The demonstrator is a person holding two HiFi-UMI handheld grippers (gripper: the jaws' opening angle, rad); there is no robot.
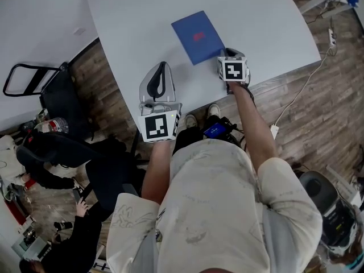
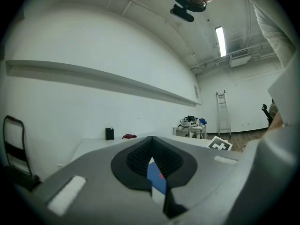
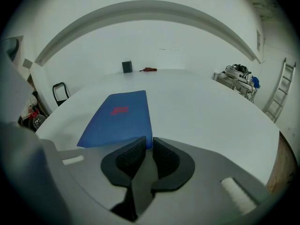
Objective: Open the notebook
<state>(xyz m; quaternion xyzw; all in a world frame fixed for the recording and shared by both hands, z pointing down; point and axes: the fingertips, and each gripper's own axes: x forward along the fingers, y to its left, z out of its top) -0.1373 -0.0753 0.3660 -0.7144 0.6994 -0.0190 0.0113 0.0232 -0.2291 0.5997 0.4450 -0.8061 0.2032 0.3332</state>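
A closed blue notebook (image 1: 198, 37) with a red mark on its cover lies flat on the white table (image 1: 131, 16). My right gripper (image 1: 227, 53) points down at the notebook's near right corner. In the right gripper view, the notebook (image 3: 119, 116) ends right at the fingertips, and my right gripper (image 3: 150, 142) shows a narrow gap with the corner at its mouth; no pad clearly presses on it. My left gripper (image 1: 162, 68) hovers level over the table's near edge, left of the notebook, shut and empty. In the left gripper view, my left gripper (image 2: 151, 138) has its tips touching, and the notebook (image 2: 157, 179) shows behind them.
A small black box (image 3: 127, 66) and a red object (image 3: 148, 70) sit at the table's far end. A black chair (image 1: 57, 92) stands left of the table, a person sits on the floor (image 1: 74, 232) at lower left, and a white cable (image 1: 301, 90) runs across the wood floor on the right.
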